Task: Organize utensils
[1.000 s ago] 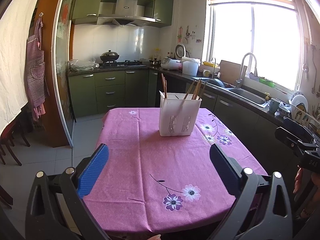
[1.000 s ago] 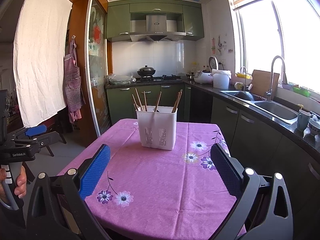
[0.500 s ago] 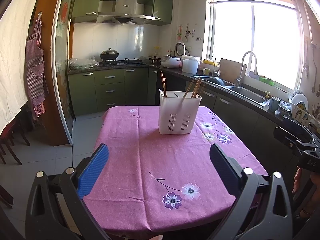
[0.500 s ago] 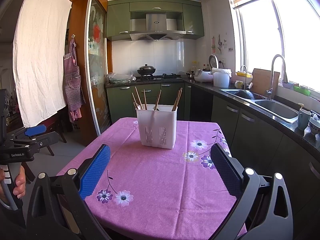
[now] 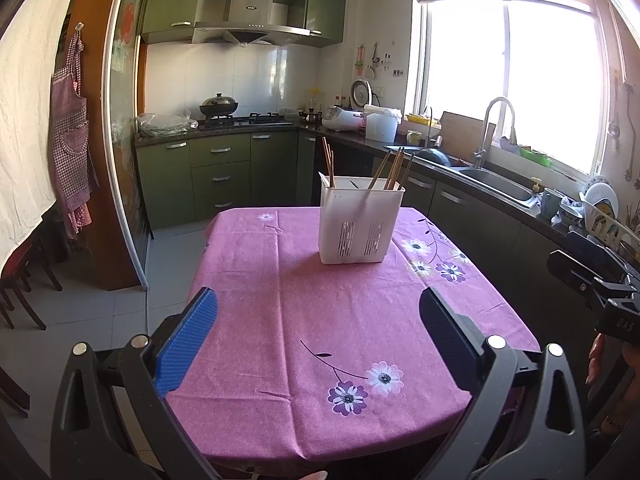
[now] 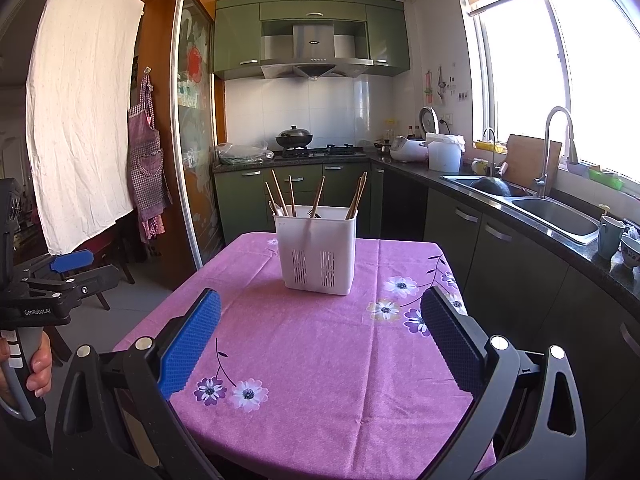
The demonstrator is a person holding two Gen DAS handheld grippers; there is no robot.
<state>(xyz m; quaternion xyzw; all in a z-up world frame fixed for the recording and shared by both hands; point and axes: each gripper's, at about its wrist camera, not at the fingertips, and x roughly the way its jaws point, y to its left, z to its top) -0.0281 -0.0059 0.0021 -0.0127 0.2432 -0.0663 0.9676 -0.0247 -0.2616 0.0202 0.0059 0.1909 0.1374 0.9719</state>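
A white plastic utensil caddy [image 5: 360,224] stands upright on the far half of a table with a pink flowered cloth [image 5: 280,320]. It also shows in the right wrist view [image 6: 318,250]. Several wooden chopsticks [image 5: 390,169] lean inside it, as the right wrist view [image 6: 318,196] also shows. My left gripper [image 5: 318,306] is open and empty, held above the table's near edge. My right gripper [image 6: 320,308] is open and empty, also near the front edge, well short of the caddy.
A counter with a sink [image 6: 556,212] and tap [image 6: 558,140] runs along the right. Green cabinets [image 5: 220,176] and a stove with a wok [image 6: 294,138] stand behind. Dark chairs [image 5: 20,276] stand on the tiled floor at left.
Both grippers have pulled back slightly from the table and stay open. The caddy and chopsticks have not moved.
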